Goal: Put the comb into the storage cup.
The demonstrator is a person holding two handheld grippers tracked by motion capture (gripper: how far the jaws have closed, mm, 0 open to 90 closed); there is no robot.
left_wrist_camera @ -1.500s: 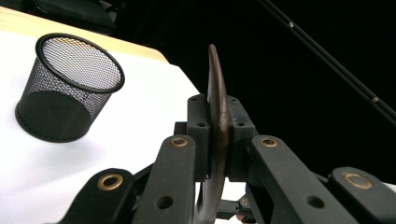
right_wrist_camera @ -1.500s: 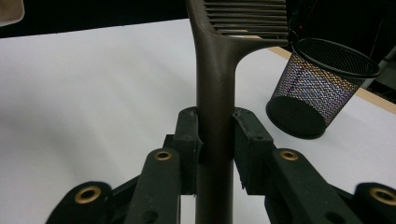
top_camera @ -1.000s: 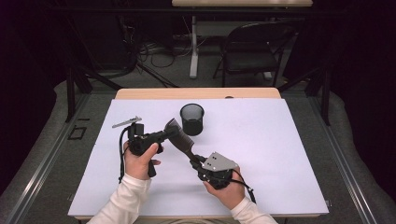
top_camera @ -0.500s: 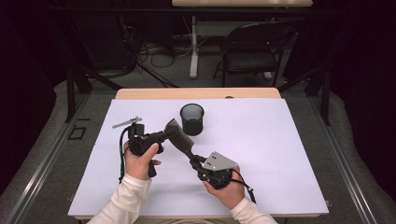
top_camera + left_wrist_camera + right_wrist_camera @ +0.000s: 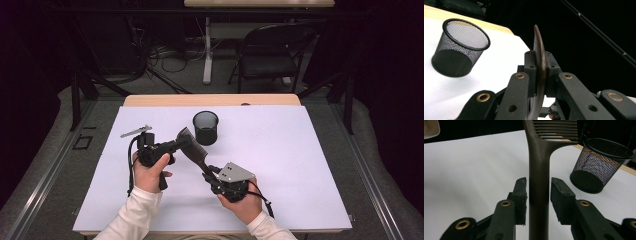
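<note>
You are holding a dark brown comb (image 5: 192, 147) above the white-covered counter (image 5: 300, 165), between your two hands and just in front of the black mesh cup (image 5: 206, 128), which is standing upright on the counter. Your left claw (image 5: 176, 145) is clamping the toothed head of the comb; in the left gripper view the comb (image 5: 539, 62) is sitting edge-on with both pads pressing flat against it, and the mesh cup (image 5: 460, 47) is standing off to the left. Your right claw (image 5: 209, 170) is sitting around the comb's handle, and its jaws have just been opening: in the right gripper view the handle (image 5: 538, 195) is running up between the pads with a narrow gap showing on each side, so that claw (image 5: 538, 192) is no longer gripping. The comb is therefore hanging from your left claw alone, slanting down toward your right hand (image 5: 240, 202).
</note>
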